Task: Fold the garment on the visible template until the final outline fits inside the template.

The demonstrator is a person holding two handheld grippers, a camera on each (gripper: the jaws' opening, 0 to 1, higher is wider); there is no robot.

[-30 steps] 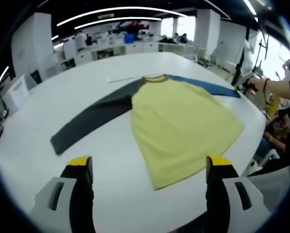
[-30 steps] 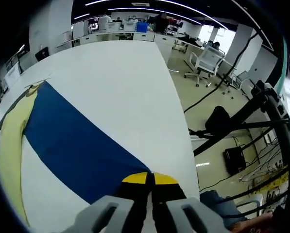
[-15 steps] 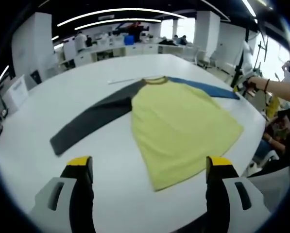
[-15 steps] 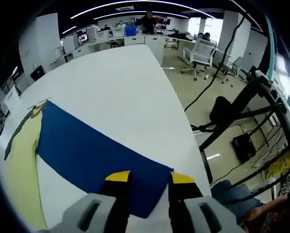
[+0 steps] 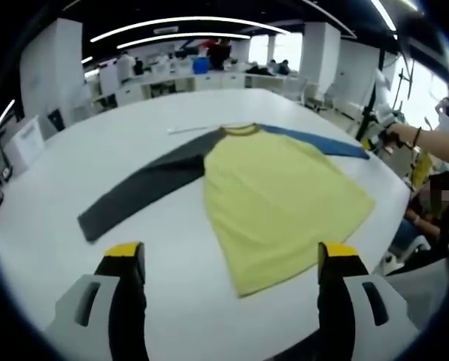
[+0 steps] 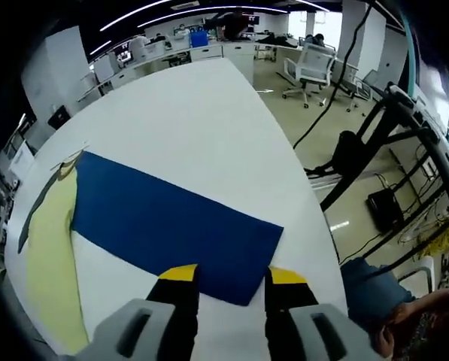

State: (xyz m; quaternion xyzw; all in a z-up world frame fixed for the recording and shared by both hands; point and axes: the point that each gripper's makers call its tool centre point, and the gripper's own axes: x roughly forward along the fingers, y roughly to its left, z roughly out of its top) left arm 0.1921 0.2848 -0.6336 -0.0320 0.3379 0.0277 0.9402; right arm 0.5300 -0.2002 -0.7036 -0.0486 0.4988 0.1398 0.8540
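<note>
White bench [image 5: 179, 301] in an open office carries the flat yellow shirt [image 5: 277, 203] ahead of the left tongs [image 5: 232, 256], wide open, empty; right tongs [image 6: 226, 278], parted, empty, at its blue sleeve [image 6: 171, 226].

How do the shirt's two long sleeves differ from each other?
The grey sleeve is dark charcoal, while the blue sleeve is deep blue. The grey sleeve's cuff lies far from either claw; the blue sleeve's cuff lies just ahead of the open right claw. Both lie flat, stretched out straight on the white table.
</note>
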